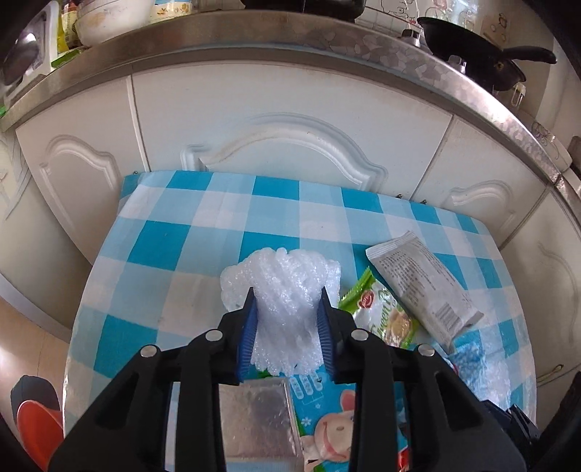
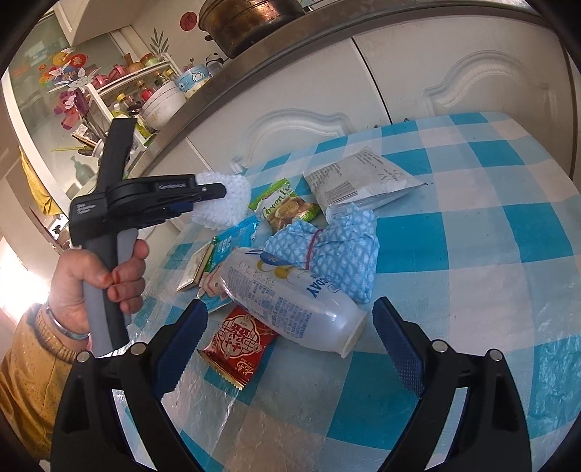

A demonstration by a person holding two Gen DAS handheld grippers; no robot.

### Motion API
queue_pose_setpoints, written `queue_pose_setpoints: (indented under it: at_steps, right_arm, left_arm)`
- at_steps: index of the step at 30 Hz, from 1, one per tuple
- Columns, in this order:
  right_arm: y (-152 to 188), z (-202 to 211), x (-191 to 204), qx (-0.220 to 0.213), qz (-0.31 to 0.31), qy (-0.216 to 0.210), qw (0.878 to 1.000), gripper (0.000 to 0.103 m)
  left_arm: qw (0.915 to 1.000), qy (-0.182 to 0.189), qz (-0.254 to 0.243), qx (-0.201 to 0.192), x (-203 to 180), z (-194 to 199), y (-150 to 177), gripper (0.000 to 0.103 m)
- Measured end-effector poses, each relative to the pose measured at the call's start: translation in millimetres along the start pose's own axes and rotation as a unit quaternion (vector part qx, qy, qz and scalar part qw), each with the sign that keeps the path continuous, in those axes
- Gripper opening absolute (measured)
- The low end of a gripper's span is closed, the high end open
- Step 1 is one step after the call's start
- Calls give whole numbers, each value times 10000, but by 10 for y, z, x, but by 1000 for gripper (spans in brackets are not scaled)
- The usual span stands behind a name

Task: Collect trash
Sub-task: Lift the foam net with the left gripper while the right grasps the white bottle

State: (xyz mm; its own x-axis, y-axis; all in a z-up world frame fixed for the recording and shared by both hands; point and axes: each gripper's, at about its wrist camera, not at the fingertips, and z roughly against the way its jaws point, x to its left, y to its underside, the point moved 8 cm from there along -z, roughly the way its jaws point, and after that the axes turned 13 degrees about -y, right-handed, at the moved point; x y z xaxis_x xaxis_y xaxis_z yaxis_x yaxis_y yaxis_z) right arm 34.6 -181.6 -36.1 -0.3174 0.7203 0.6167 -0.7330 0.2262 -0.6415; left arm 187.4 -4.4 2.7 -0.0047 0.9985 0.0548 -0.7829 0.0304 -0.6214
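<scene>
My left gripper (image 1: 287,301) is shut on a white foam net (image 1: 287,290) and holds it above the checked table (image 1: 181,250); the foam net (image 2: 225,203) and the left gripper (image 2: 214,192) also show in the right wrist view. My right gripper (image 2: 290,323) is open, its jaws either side of a white plastic bottle (image 2: 290,294) lying on the table (image 2: 490,254). Around it lie a red snack packet (image 2: 241,339), a green wrapper (image 2: 287,208), a grey pouch (image 2: 359,181) and a blue patterned bundle (image 2: 337,250). The green wrapper (image 1: 381,312) and grey pouch (image 1: 421,287) show right of the left gripper.
White cabinet doors (image 1: 283,119) stand just behind the table under a steel counter edge (image 1: 254,32) with a black pan (image 1: 472,51) and bowls. A silver foil packet (image 1: 258,421) and cartoon wrapper (image 1: 326,428) lie under the left gripper. Clear plastic film (image 2: 225,399) covers the near table.
</scene>
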Motion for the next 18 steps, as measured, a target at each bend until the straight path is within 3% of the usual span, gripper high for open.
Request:
queue_pose_setpoints:
  at_steps: [8, 18]
  right_arm:
    - [27, 3, 65, 31, 177, 74, 9998, 91]
    - [39, 26, 132, 51, 515, 399, 9979, 91]
  left_arm:
    - [9991, 369, 189, -33, 245, 489, 404, 32]
    - [9960, 841, 127, 280, 350, 857, 1074, 32]
